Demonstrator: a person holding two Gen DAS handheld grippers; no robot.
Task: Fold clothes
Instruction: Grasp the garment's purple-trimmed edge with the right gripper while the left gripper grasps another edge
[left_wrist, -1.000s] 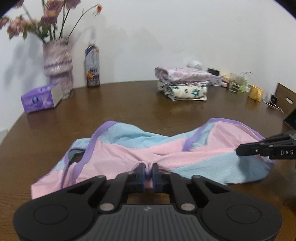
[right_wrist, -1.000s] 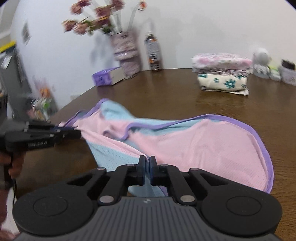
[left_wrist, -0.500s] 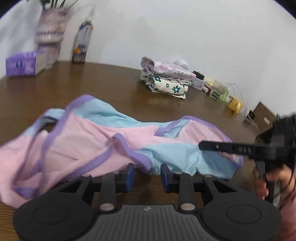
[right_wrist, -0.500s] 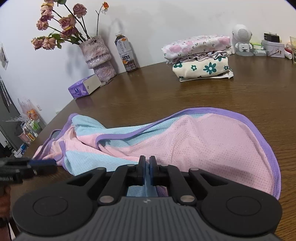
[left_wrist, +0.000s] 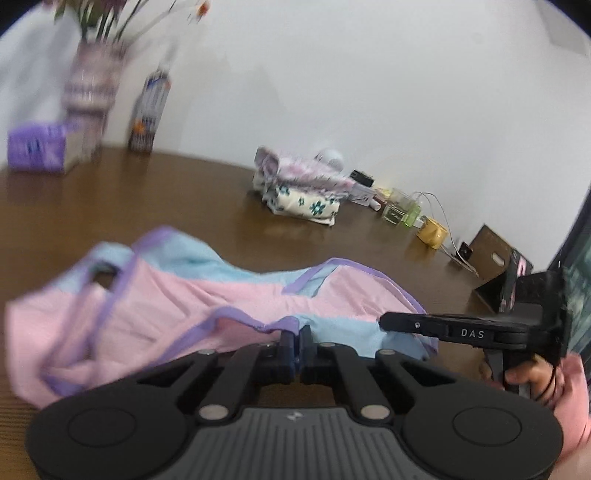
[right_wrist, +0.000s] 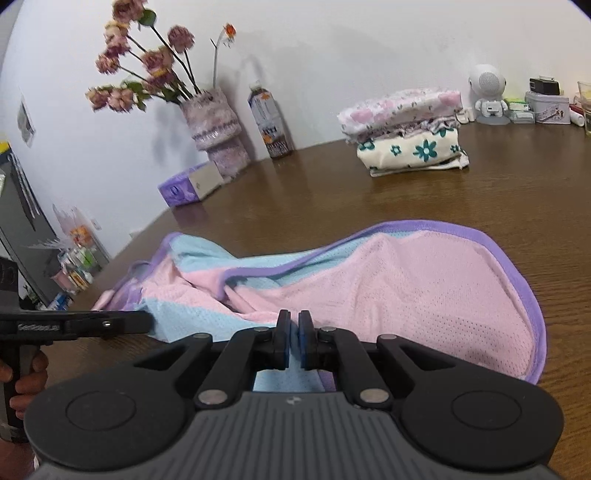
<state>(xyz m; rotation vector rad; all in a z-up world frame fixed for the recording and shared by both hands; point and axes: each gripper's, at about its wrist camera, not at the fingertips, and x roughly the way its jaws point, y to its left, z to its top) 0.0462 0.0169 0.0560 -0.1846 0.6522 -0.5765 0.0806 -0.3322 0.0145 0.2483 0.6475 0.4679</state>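
Table (right_wrist: 498, 199): one brown wooden top, curved edge at the left; broad bare wood between the garment and the far clutter.
Garment (right_wrist: 406, 291): one pink and blue mesh piece with purple trim, lying rumpled on the near part of the table, its near hem at both grippers.
Folded pile (right_wrist: 406, 129): one stack of at least two folded pieces, far side, well apart from the garment.
Vase (right_wrist: 214, 125): one, with dried flowers, by the wall; one bottle (right_wrist: 269, 122) and one tissue box (right_wrist: 190, 182) beside it.
Left gripper (left_wrist: 297, 338): tilted down, jaws pressed together on the blue hem.
Right gripper (right_wrist: 294, 332): tilted down, jaws clamped on blue fabric; a hand (left_wrist: 524, 373) holds its grip.
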